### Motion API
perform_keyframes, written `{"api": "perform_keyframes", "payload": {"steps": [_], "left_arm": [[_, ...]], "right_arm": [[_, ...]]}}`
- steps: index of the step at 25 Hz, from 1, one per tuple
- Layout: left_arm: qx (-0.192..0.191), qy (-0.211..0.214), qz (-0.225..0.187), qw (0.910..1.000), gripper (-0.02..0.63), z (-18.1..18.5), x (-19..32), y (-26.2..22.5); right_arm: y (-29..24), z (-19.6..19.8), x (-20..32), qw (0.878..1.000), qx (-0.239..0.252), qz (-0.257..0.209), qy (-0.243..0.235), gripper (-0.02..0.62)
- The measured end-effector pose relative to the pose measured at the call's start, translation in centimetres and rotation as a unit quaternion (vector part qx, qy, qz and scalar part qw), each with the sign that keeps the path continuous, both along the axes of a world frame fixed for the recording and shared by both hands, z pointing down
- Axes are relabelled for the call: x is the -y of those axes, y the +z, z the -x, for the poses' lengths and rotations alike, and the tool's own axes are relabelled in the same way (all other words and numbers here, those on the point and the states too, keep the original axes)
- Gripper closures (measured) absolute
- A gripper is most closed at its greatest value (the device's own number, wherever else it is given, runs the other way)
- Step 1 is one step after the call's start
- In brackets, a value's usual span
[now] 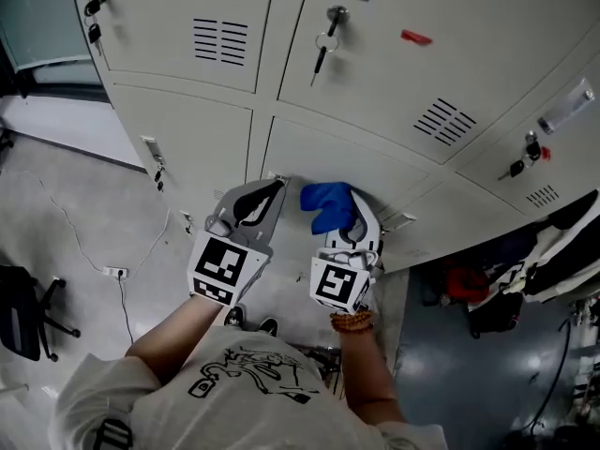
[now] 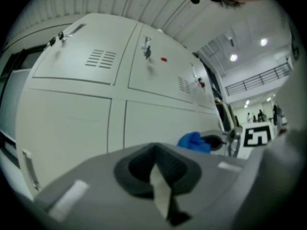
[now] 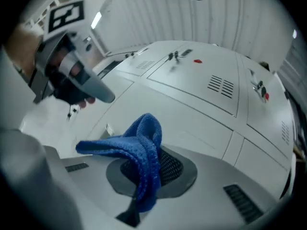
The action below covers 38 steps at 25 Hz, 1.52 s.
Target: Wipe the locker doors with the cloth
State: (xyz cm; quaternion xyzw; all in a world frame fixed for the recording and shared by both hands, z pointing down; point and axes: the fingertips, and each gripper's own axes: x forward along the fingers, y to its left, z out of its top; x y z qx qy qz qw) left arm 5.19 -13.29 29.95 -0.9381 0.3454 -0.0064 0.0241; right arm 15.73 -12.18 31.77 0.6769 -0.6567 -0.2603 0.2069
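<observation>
Pale grey locker doors (image 1: 375, 172) fill the far half of the head view, in two rows. My right gripper (image 1: 349, 216) is shut on a blue cloth (image 1: 328, 204), held close to a lower door; I cannot tell if cloth and door touch. In the right gripper view the cloth (image 3: 139, 145) bunches over the jaws of that gripper (image 3: 148, 169). My left gripper (image 1: 258, 202) hovers beside it to the left, shut with nothing in it, before the neighbouring lower door (image 2: 67, 128). The left gripper view catches the cloth (image 2: 194, 142) at right.
A key bunch (image 1: 323, 50) hangs from an upper door lock, with a red tag (image 1: 416, 37) to its right. A black chair (image 1: 23, 312) and a floor cable (image 1: 117, 273) lie left. Dark bags and clothes (image 1: 553, 261) crowd the right.
</observation>
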Motion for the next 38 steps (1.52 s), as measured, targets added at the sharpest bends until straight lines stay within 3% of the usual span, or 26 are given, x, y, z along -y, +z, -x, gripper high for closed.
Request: {"api": "perform_keyframes", "payload": {"steps": [2,5,8,11,16,38], "left_arm": [[-0.011,0.009,-0.008,0.9999,0.603,0.3,-1.5,-1.1],[-0.025,0.012,-0.028,0.9992,0.603,1.0,-3.4,-2.8],[-0.019,0.019,-0.028,0.9992,0.603,0.7,-4.2,-2.2],[-0.009,0.037,-0.003,0.9993,0.603,-0.2,-4.8,-0.5],[-0.010,0.054,0.003,0.9985,0.603,-1.3,-5.4,-0.3],[-0.014,0.055,0.007,0.9984,0.603,-1.2,-5.0,-0.4]], "right_arm": [[-1.4,0.8,-2.5,0.993,0.110,-0.001,-0.030,0.566],[-2.4,1.6,-6.2,0.957,0.282,0.022,-0.069,0.566],[-1.8,1.7,-7.9,0.930,0.356,0.036,-0.085,0.566],[-1.3,1.6,-8.4,0.923,0.373,0.039,-0.085,0.566],[-2.5,1.3,-8.3,0.926,0.365,0.028,-0.088,0.566],[-3.0,1.8,-7.8,0.928,0.359,0.018,-0.096,0.566]]}}
